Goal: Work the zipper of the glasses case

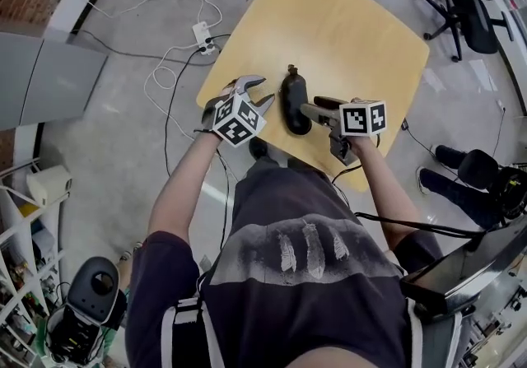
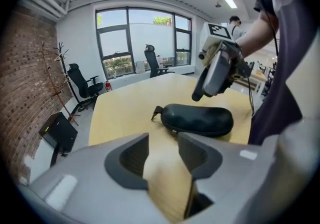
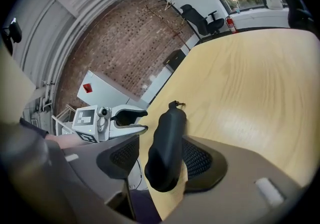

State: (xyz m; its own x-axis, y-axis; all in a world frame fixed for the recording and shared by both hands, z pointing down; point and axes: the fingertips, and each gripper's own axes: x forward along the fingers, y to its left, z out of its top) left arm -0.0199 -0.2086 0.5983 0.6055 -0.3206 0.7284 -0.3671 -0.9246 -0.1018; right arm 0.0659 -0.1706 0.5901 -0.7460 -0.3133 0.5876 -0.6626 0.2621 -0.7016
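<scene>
A black glasses case (image 1: 295, 104) lies zipped shut on the light wooden table (image 1: 346, 20), near its front edge. A small pull tab (image 1: 290, 70) sticks out of the case's far end. My left gripper (image 1: 262, 89) is just left of the case, open, with nothing between its fingers; in the left gripper view the case (image 2: 197, 119) lies ahead of it. My right gripper (image 1: 314, 109) is at the case's right side and slightly above it. In the right gripper view the case (image 3: 167, 143) shows between the open jaws, with a gap to the left pad.
The table's front edge runs close under both grippers. A power strip (image 1: 203, 33) with white cables lies on the floor to the left. A black office chair (image 1: 469, 4) stands at the far right, and grey cabinets (image 1: 49, 78) at the left.
</scene>
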